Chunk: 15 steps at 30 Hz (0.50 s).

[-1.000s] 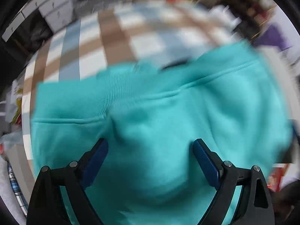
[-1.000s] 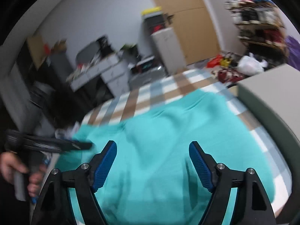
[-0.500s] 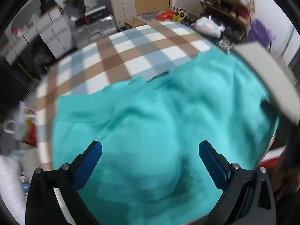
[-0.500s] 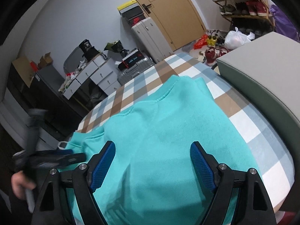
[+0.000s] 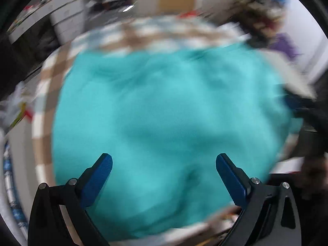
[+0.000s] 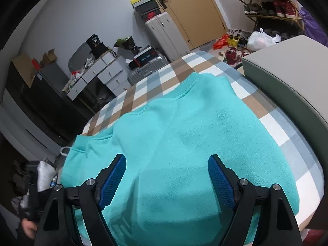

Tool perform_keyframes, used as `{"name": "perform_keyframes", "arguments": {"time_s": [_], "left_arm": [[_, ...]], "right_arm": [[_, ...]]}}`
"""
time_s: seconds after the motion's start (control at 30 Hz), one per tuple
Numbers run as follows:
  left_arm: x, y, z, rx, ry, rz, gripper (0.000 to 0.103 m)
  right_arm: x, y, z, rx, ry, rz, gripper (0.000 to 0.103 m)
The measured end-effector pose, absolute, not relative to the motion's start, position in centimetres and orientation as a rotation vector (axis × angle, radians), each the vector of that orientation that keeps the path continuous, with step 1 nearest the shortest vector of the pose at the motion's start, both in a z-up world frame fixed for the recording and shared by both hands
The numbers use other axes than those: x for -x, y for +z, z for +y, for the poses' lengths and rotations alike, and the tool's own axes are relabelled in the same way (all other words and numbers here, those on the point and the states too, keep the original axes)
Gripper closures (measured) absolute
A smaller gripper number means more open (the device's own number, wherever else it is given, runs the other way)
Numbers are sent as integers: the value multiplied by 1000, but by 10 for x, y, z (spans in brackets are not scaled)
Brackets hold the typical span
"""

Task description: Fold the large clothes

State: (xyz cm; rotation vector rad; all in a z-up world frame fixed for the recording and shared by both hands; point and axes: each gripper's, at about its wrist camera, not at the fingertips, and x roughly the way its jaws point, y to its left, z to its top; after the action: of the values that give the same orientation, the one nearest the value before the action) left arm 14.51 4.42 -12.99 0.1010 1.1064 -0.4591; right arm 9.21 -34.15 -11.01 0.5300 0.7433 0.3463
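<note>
A turquoise sweatshirt (image 6: 184, 143) lies spread on a checked bed cover (image 6: 283, 135), its ribbed neckline (image 6: 184, 94) toward the far end. My right gripper (image 6: 167, 164) hovers above the garment's near part, open, with nothing between its blue pads. In the blurred left wrist view the same sweatshirt (image 5: 164, 112) fills the middle, and my left gripper (image 5: 164, 162) is open above it, holding nothing. The other gripper shows as a dark blurred shape (image 5: 303, 110) at the garment's right edge.
A grey padded headboard (image 6: 287, 78) runs along the bed's right side. Beyond the bed stand suitcases (image 6: 164, 34), grey drawers (image 6: 98, 75), a wooden door (image 6: 194, 10) and a shoe rack (image 6: 270, 2). A hand (image 6: 28, 228) shows at the lower left.
The left gripper's view has pulled back and risen, so more of the sweatshirt and bed cover shows. The right gripper has stayed nearly in place, with both grippers open throughout.
</note>
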Motion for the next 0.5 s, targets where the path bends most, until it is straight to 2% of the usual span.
{"name": "perform_keyframes", "arguments": {"time_s": [0.13, 0.23, 0.3, 0.4, 0.5], "left_arm": [[-142, -133, 9, -117, -502, 1107, 4], [-165, -175, -5, -8, -547, 1229, 3], [-165, -195, -11, -88, -518, 1212, 1], [-154, -189, -23, -165, -463, 1183, 1], [-160, -173, -19, -116, -462, 1278, 1]], "right_arm": [[-91, -111, -347, -559, 323, 739, 20], [-89, -109, -348, -549, 307, 735, 20], [-85, -108, -352, -553, 285, 724, 20], [-80, -109, -361, -581, 261, 712, 20], [-81, -110, -366, -586, 253, 716, 20]]}}
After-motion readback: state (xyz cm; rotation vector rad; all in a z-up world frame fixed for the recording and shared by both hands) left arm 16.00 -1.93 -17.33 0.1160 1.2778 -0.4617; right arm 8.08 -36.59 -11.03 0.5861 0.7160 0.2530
